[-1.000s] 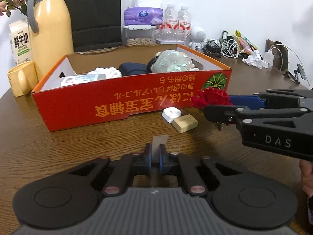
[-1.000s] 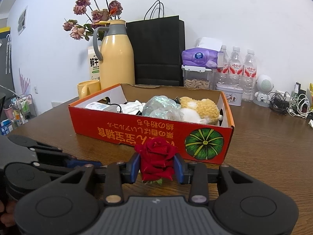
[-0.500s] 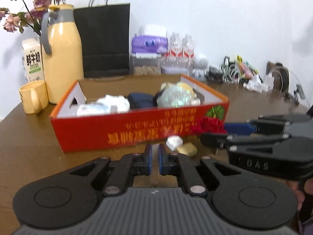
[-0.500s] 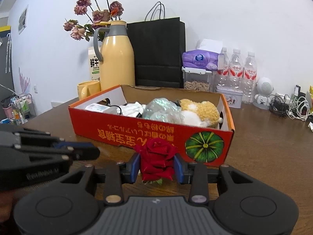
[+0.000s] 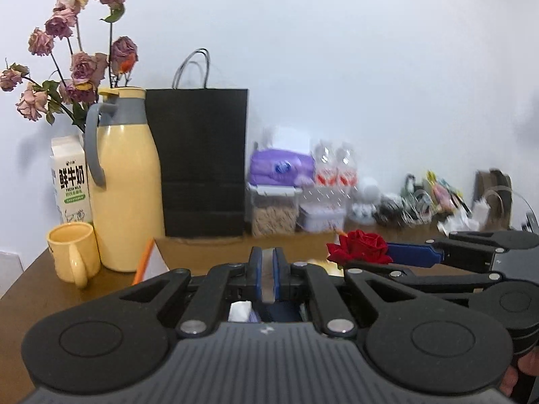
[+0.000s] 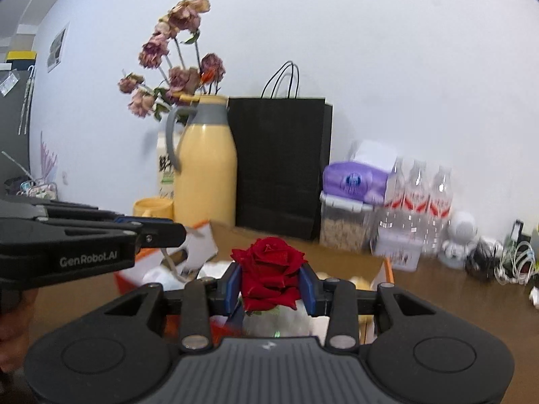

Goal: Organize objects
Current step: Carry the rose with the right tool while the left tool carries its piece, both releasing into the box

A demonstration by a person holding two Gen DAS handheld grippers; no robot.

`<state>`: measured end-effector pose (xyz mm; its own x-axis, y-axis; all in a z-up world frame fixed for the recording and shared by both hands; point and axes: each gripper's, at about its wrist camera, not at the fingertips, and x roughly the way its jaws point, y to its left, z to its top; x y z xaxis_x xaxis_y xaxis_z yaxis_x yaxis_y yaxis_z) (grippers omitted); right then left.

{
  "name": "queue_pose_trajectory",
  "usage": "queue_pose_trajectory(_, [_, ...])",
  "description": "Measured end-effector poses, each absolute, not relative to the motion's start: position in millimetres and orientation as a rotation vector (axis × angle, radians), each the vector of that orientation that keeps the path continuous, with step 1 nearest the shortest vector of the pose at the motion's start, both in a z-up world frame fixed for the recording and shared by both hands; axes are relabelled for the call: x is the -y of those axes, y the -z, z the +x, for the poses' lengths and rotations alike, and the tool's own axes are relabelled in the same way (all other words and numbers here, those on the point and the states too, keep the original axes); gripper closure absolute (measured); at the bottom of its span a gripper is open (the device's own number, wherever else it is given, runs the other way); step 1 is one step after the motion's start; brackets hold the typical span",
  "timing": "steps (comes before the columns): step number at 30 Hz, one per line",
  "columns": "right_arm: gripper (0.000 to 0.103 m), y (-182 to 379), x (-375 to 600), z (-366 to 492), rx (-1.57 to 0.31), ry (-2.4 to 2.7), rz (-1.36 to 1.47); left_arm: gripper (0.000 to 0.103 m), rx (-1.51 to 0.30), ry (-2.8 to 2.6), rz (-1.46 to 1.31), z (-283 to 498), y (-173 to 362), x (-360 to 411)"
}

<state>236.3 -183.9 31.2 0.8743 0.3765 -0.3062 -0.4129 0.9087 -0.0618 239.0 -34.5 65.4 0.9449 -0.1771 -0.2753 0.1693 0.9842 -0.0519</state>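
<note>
My right gripper [image 6: 269, 286] clamps the red rose [image 6: 268, 271] above the orange box [image 6: 386, 271], which already holds several things. My left gripper [image 5: 266, 277] pinches a thin grey piece [image 5: 267, 274]. I judge both remain to be placed.

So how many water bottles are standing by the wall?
3. In the right wrist view they stand side by side: left bottle, middle bottle, right bottle, just right of the purple tissue pack. The left wrist view shows only two, blurred.
</note>
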Motion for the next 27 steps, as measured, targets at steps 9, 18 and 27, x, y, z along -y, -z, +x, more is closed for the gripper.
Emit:
queue_pose_trajectory(9, [0.067,-26.1,167.3,315.9,-0.34,-0.383,-0.056,0.096,-0.327,0.119,-0.119,311.5,-57.4,21.4])
queue_pose_trajectory(18, [0.064,6.1,168.2,354.4,-0.449,-0.39,-0.07,0.095,-0.426,0.087,-0.09,347.1,-26.2,16.5])
queue_pose_trajectory(27, [0.027,11.7,176.4,356.1,-0.464,-0.376,-0.066,0.071,-0.428,0.043,-0.097,351.4,-22.4,8.4])
